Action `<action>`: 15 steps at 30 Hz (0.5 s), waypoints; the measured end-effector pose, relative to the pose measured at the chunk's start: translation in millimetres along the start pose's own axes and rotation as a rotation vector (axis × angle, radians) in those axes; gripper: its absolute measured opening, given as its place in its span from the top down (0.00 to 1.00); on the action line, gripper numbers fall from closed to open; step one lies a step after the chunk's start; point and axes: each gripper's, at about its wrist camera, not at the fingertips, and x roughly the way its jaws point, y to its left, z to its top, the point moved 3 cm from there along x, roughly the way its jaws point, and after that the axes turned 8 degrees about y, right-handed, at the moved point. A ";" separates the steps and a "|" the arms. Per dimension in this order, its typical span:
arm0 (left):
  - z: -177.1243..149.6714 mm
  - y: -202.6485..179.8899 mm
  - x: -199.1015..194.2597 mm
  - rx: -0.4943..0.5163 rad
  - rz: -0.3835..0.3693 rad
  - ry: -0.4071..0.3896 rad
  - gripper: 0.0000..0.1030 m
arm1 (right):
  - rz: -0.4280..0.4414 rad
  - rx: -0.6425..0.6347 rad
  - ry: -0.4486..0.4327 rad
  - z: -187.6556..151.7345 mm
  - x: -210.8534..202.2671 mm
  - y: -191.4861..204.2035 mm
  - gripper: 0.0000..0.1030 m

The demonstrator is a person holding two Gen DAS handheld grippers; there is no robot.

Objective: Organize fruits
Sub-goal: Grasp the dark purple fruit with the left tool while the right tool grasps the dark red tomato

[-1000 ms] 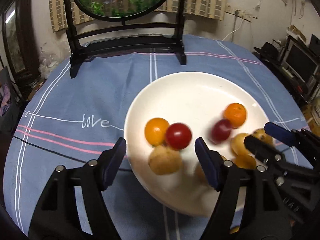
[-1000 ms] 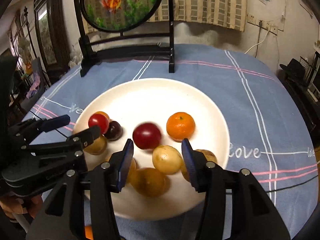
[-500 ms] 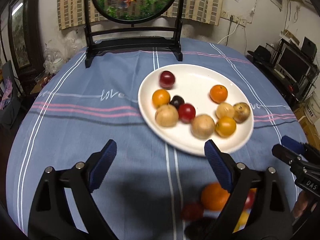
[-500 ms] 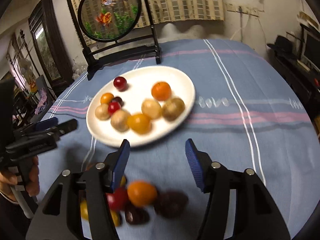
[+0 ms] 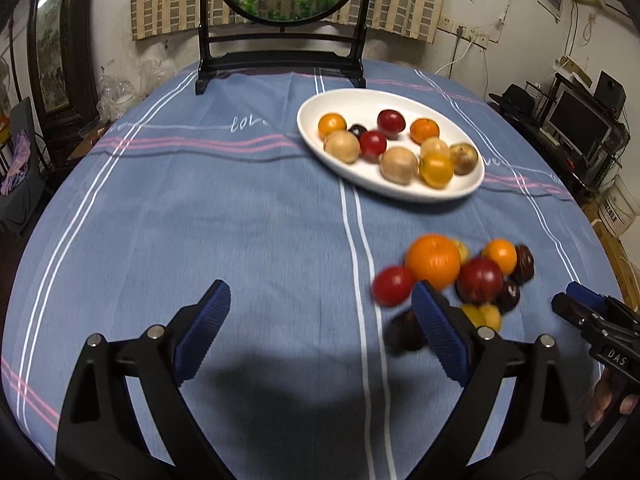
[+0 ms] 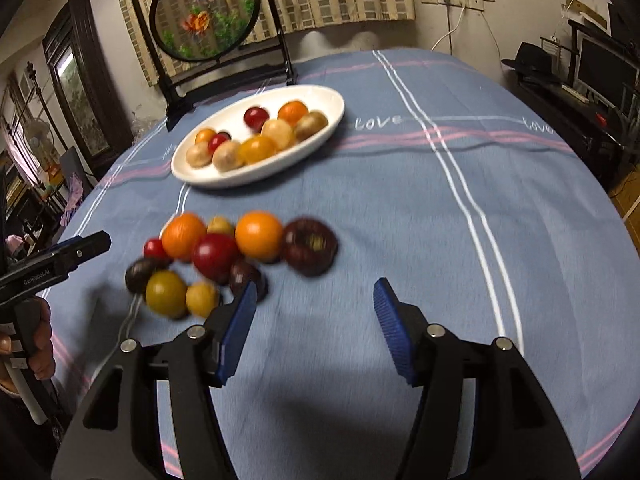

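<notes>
Fruits sit in two groups relative to the white plate (image 5: pixel 390 190). One group is on the plate: we count about nine pieces, oranges, reds, tan ones and one small dark one, bunched toward the plate's near half. The other group is a loose pile (image 6: pixel 236 258) on the blue tablecloth (image 5: pixel 240 220), just in front of the plate and apart from its rim: a big orange (image 5: pixel 433 261), red tomatoes, a few yellow ones, several dark plums including one large one (image 6: pixel 309 246). The pile is motion-blurred, so our count there is rough, ten or so.

We judge the job about half done, if the plate is the target: every piece in the pile is still off it, and the plate's far half has room.

Left gripper (image 5: pixel 320 334) hovers over bare cloth in front of the plate, fingers spread wide, holding nothing; its right finger (image 5: pixel 438 336) overlaps the pile's edge in view, contact unclear. Right gripper (image 6: pixel 316 330) is also spread wide and empty, just beside the pile on the side away from the plate.

A goldfish screen stands behind the plate at the table's far edge.
</notes>
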 end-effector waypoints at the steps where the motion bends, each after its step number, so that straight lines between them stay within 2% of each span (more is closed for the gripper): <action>1: -2.8 -0.1 -0.8 -0.001 -0.003 0.001 0.09 | 0.003 -0.003 0.003 -3.5 0.0 1.0 0.41; 8: -25.2 0.8 -0.7 -0.011 -0.012 0.028 0.09 | 0.017 -0.033 0.029 -19.8 2.4 10.7 0.41; 15: -33.8 -5.2 -0.1 0.005 -0.042 0.043 0.09 | 0.010 -0.007 0.023 -22.5 6.2 3.2 0.41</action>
